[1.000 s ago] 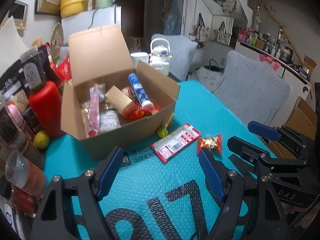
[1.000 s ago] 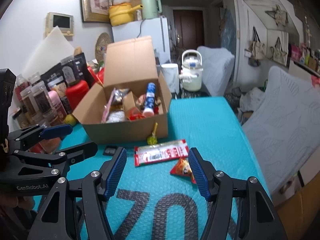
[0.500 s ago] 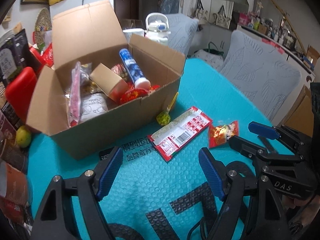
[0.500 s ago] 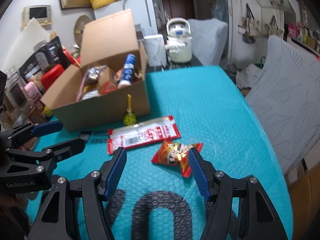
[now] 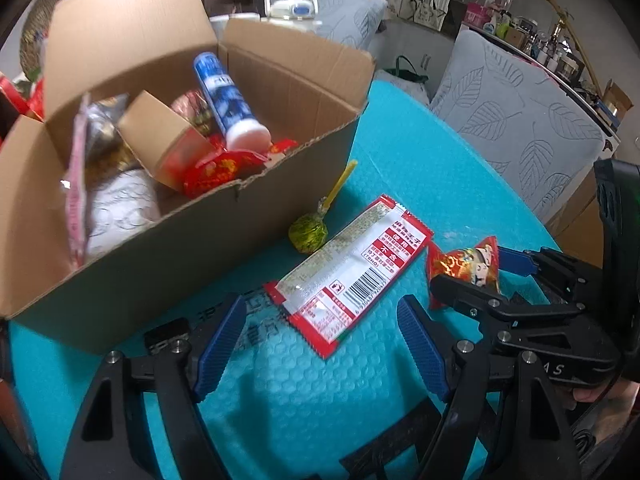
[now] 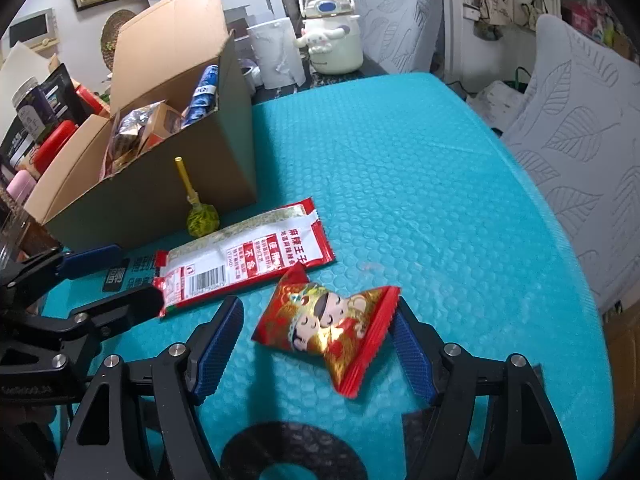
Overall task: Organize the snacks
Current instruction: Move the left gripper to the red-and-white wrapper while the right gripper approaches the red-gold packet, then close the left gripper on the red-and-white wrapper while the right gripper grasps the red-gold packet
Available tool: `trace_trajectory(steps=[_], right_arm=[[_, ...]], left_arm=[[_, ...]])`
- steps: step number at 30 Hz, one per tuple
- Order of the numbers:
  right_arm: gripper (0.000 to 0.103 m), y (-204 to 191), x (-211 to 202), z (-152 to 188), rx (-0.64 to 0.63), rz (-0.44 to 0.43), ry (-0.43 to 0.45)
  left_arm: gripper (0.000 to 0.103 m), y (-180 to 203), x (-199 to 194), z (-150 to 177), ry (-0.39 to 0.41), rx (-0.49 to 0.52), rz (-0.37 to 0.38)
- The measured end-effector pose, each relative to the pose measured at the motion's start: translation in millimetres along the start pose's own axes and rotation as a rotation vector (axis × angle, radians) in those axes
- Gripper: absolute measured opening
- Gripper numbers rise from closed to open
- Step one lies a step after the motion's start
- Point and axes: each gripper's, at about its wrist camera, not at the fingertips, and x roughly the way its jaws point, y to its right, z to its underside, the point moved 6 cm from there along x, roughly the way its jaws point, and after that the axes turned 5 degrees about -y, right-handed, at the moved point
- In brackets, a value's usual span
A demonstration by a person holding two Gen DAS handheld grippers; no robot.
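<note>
An open cardboard box [image 5: 168, 240] [image 6: 168, 196] holds several snacks, among them a blue tube [image 5: 228, 100]. On the teal mat in front of it lie a green lollipop [image 5: 308, 232] [image 6: 202, 218], a long red-and-white packet [image 5: 352, 268] [image 6: 244, 260] and a small red-gold candy bag [image 6: 328, 328] [image 5: 464, 268]. My left gripper [image 5: 320, 352] is open, low over the mat, with the long packet's near end between its fingers. My right gripper [image 6: 316, 344] is open, its fingers on either side of the candy bag.
Bottles and jars [image 6: 36, 120] crowd the mat's left side behind the box. A white kettle [image 6: 328, 36] and a white cup [image 6: 276, 52] stand at the back. Grey leaf-print chairs [image 6: 580, 128] border the table on the right.
Both grippers have moved forward and down toward the mat. The left now brackets the long packet's end, and the right now brackets the candy bag. Both stay open.
</note>
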Motion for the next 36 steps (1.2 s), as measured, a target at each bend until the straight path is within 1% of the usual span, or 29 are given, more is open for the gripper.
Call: trace_trajectory(steps=[2, 3, 5, 8, 12, 14, 18, 23, 26, 28, 29, 30, 36], right_arm=[[0.065, 2.3, 1.1, 0.2, -0.015, 0.013, 0.009], [0.054, 2.1, 0.7, 0.5, -0.03, 0.01, 0.01], [0.047, 0.7, -0.1, 0.1, -0.048, -0.013, 0.009], [0.043, 1.0, -0.4, -0.1, -0.053, -0.029, 0.006], [0.043, 6.1, -1.3, -0.8, -0.034, -0.051, 0.002], [0.043, 7.7, -1.7, -0.5, -0.034, -0.052, -0.002], [0.043, 13.2, -3.5, 1.3, -0.026, -0.053, -0.006], [0.043, 19.9, -6.2, 3.9, -0.012, -0.045, -0.008], [0.043, 22.9, -7.7, 5.0, -0.002, -0.048, -0.007], [0.043, 22.4, -8.6, 5.5, -0.002, -0.043, -0.006], [0.043, 22.8, -8.9, 6.1, -0.002, -0.041, -0.006], [0.043, 22.9, -9.3, 6.6, -0.001, -0.042, -0.006], [0.043, 24.2, -13.1, 11.4, 0.014, -0.056, -0.008]], left_arm=[[0.078, -1.9, 5.7, -1.9, -0.011, -0.003, 0.016], [0.078, -1.8, 8.5, -2.8, -0.015, 0.001, 0.025], [0.078, -1.6, 12.3, -4.3, -0.018, 0.012, 0.028], [0.078, -1.0, 20.5, -8.1, -0.022, 0.031, 0.027], [0.078, 1.4, 33.7, -12.8, -0.036, 0.077, 0.011], [0.078, 4.6, 38.8, -14.1, -0.051, 0.097, 0.024], [0.078, 14.5, 43.7, -18.2, -0.05, 0.156, 0.026], [0.078, 29.2, 49.7, -17.8, -0.042, 0.234, -0.021], [0.078, 37.2, 51.4, -16.1, -0.038, 0.24, -0.005], [0.075, 39.6, 51.2, -14.6, -0.032, 0.241, -0.001], [0.068, 40.5, 50.1, -13.2, -0.03, 0.245, 0.004], [0.065, 42.9, 49.1, -12.8, -0.032, 0.255, 0.002], [0.062, 54.3, 43.7, -3.2, -0.05, 0.258, -0.002]])
